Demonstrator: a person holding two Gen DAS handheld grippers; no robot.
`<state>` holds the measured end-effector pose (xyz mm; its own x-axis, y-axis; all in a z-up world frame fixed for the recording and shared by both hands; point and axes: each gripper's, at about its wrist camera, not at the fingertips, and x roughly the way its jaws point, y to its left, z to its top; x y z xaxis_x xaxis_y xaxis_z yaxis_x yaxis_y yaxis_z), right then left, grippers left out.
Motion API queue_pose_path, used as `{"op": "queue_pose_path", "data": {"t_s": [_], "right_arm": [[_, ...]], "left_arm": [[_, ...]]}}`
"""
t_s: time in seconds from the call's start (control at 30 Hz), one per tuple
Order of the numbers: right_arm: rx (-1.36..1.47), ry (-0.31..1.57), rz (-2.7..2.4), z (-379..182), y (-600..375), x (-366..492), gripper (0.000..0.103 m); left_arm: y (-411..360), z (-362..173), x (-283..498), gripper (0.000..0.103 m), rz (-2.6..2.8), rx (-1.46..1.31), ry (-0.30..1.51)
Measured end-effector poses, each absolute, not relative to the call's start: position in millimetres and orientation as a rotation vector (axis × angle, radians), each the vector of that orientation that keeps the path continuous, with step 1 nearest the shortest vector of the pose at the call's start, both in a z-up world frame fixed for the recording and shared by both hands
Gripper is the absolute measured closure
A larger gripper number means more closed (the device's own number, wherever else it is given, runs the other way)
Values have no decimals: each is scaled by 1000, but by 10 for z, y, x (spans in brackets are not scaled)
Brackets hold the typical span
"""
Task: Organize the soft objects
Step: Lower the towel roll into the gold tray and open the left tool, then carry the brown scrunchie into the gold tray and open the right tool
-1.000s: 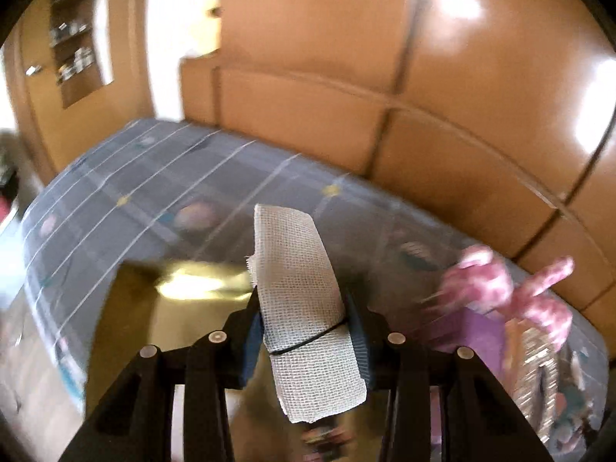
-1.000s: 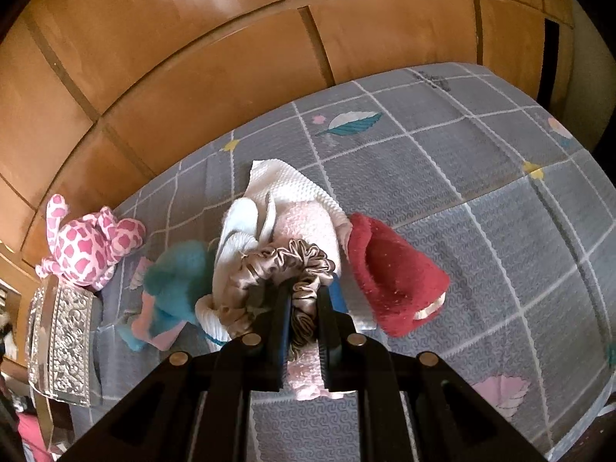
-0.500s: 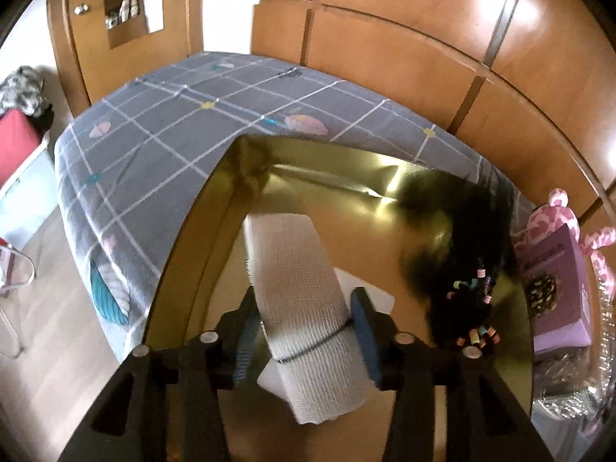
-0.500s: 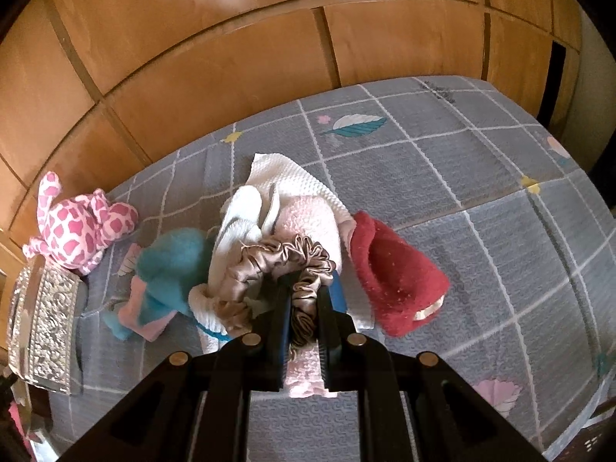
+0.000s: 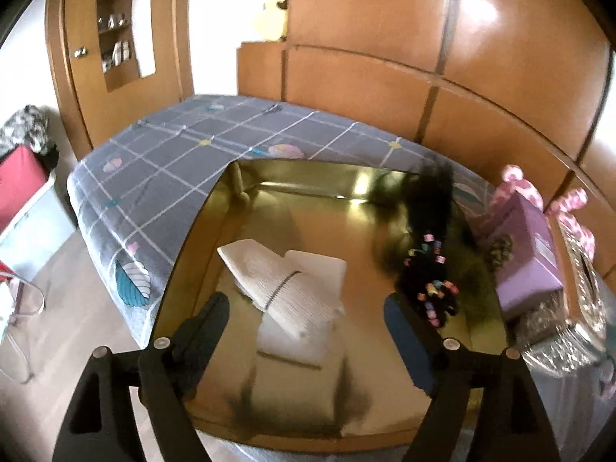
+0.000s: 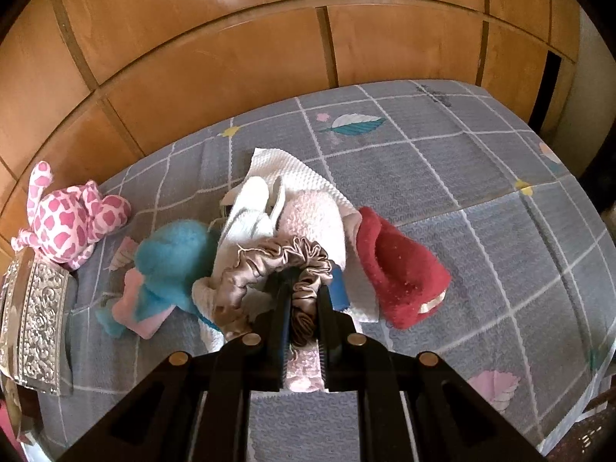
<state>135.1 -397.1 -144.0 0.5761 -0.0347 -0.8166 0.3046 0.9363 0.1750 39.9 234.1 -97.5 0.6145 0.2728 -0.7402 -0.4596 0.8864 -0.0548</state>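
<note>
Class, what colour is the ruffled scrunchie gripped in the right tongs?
Shiny beige-brown satin scrunchie, clearest in the right wrist view.

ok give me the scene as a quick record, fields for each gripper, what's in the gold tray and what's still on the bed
left gripper: open, jaws just been opening, nothing between the pads
right gripper: shut on beige scrunchie
gold tray: holds white gauze roll lying on a white folded cloth, plus black hair piece with coloured beads
on the bed: red sock, blue plush, pink fluffy cloth, white towels, pink spotted plush
beside tray: purple box
</note>
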Motion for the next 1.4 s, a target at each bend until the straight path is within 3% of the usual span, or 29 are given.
{"op": "queue_pose_path", "data": {"t_s": [0.53,1.4], "right_arm": [[247,870,-63,-1042,-3262,1679,92],[161,742,295,-182,-1329,2251,92]], "left_arm": [[1775,-847,242,17,301,-155,766],[1643,-846,137,13,272,-137,766]]}}
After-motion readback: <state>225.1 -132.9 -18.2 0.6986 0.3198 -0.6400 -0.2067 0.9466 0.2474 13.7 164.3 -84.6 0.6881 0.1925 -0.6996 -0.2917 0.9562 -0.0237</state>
